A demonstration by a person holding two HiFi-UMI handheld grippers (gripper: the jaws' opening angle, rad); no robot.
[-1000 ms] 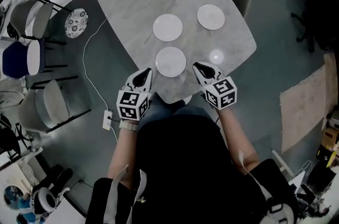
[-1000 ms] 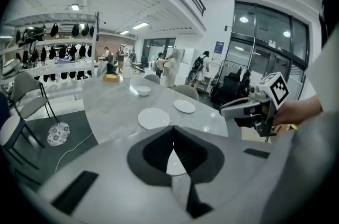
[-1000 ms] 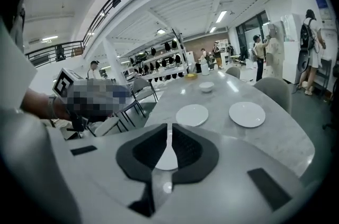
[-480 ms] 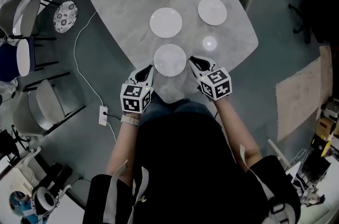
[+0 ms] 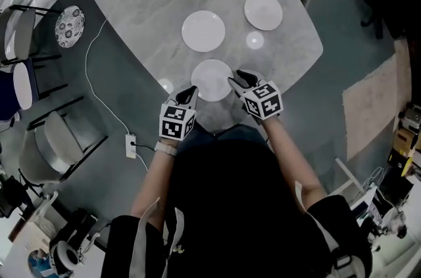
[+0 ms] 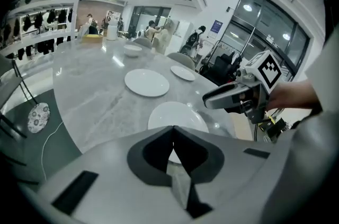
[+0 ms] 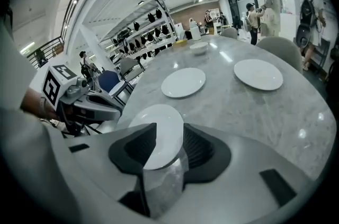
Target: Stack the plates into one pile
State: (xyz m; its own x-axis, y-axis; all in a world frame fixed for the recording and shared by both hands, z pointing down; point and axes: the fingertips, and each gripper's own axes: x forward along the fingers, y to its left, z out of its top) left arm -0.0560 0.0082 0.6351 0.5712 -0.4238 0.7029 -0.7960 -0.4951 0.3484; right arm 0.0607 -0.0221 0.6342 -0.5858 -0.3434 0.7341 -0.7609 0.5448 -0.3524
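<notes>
Plates [image 5: 203, 31] lie unstacked, three apart on the worktop [image 5: 131, 14]. Both tools have descended to the nearest plate [image 5: 212, 79]. Left hand-held gripper [image 5: 189, 92] sits closed and empty beside its near-left rim. Right hand-held gripper [image 5: 235, 78] has just been opening, jaws partly apart, the right rim just ahead and ungripped. Pickup judged imminent.

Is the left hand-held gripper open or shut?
Shut. The left hand-held gripper shows, in its own view, jaws touching at their tips, nothing between them.

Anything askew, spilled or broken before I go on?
Nothing spilled or broken: the three plates lie flat and apart on the table. One oddity: a patterned disc lies off the table, by the chairs.
</notes>
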